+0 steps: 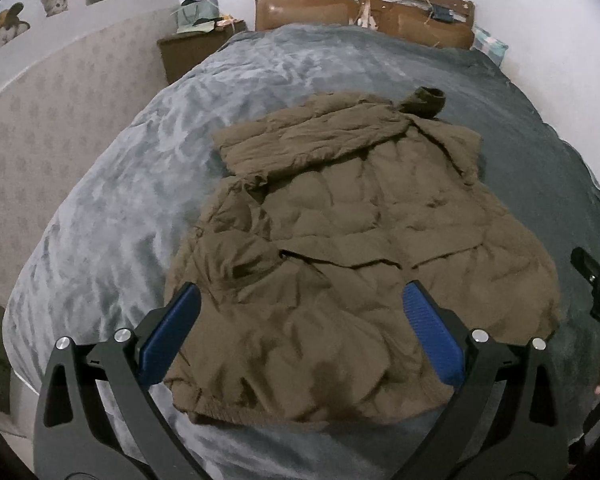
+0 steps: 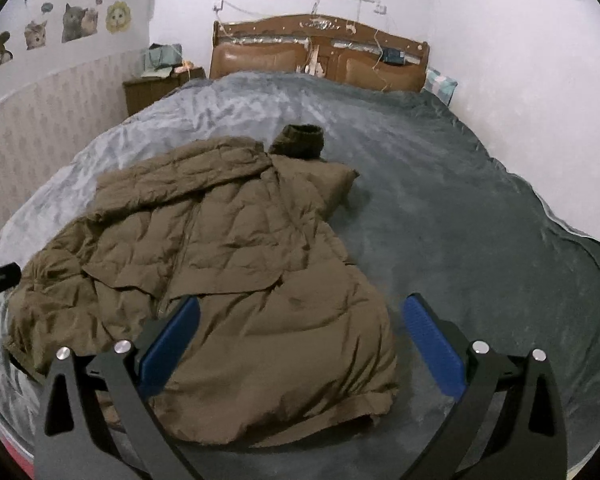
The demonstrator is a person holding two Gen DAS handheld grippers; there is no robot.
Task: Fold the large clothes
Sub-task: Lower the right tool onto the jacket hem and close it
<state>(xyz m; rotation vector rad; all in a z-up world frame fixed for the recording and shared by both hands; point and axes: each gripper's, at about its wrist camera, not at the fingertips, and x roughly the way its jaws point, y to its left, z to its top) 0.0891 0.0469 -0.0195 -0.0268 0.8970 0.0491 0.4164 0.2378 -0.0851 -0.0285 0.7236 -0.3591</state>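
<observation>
- Lying spread across the middle of the bed, nearer its foot edge, is a brown padded jacket, one sleeve folded across its chest.
- Hovering over the jacket's hem, the left claw is gaping wide, gripping nothing.
- Hanging wide above the hem's right corner, the right claw is carrying nothing.

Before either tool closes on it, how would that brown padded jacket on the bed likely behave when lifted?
The jacket is quilted and puffy, so probably light for its bulk. It lies creased and draped, so it would likely sag floppily from one grip point. The smooth shell may slip between the left tool pads.
</observation>
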